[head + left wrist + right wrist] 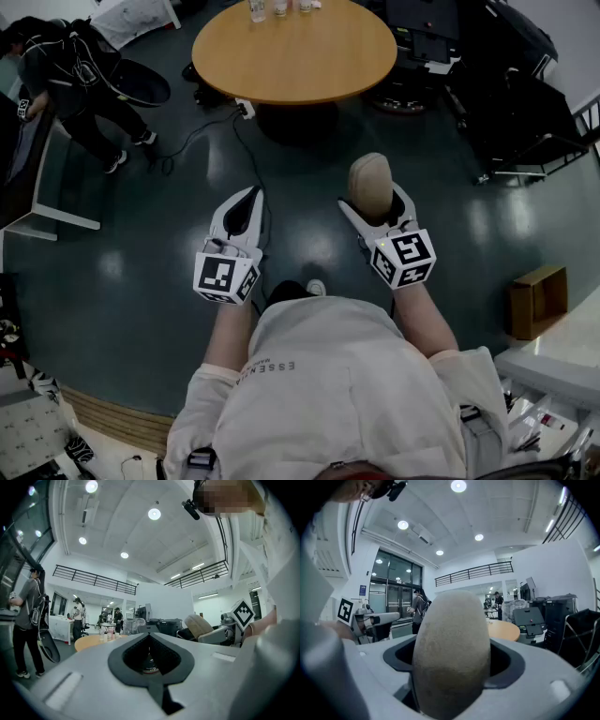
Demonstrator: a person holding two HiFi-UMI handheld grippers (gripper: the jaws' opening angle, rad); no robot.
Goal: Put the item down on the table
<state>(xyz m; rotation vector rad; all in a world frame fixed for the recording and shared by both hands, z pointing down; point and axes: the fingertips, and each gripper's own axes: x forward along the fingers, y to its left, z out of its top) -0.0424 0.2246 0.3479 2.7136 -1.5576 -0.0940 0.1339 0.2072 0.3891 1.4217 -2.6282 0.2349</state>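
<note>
A tan, rough-skinned oval item stands upright between the jaws of my right gripper, which is shut on it. In the right gripper view the item fills the middle and hides the jaw tips. My left gripper is held beside it at the same height, shut, with nothing in it; the left gripper view shows its dark pads meeting. Both grippers hover over the dark floor, well short of the round wooden table. The table shows beyond the item.
Several glasses stand at the table's far edge. A person in dark clothes stands at the back left by a white desk. A cable runs over the floor. Dark chairs and equipment crowd the right; a cardboard box sits lower right.
</note>
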